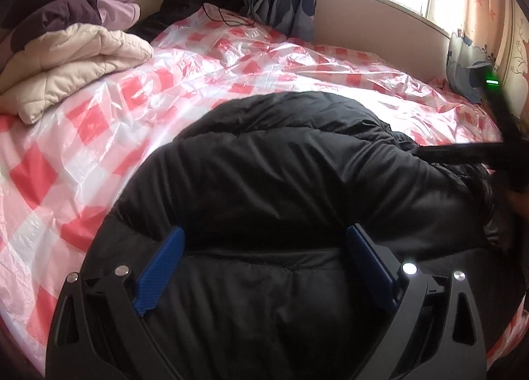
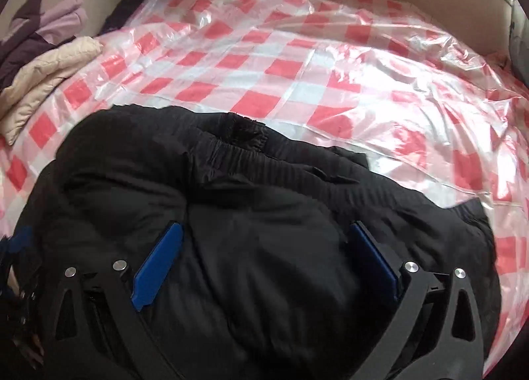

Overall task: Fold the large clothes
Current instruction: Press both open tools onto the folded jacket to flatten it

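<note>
black puffer jacket (image 1: 297, 181) | soft, puffy, light, slippery | grab its edge seam | left gripper (image 1: 264, 241) wide, empty | right gripper (image 2: 264, 238) wide, empty | lies on checked plastic sheet (image 2: 297, 66)

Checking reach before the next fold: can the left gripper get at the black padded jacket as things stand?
Probably yes. The left gripper is open, its jaws spread directly over the black padded jacket with nothing between. The right gripper hangs over another part, clear of it.
</note>
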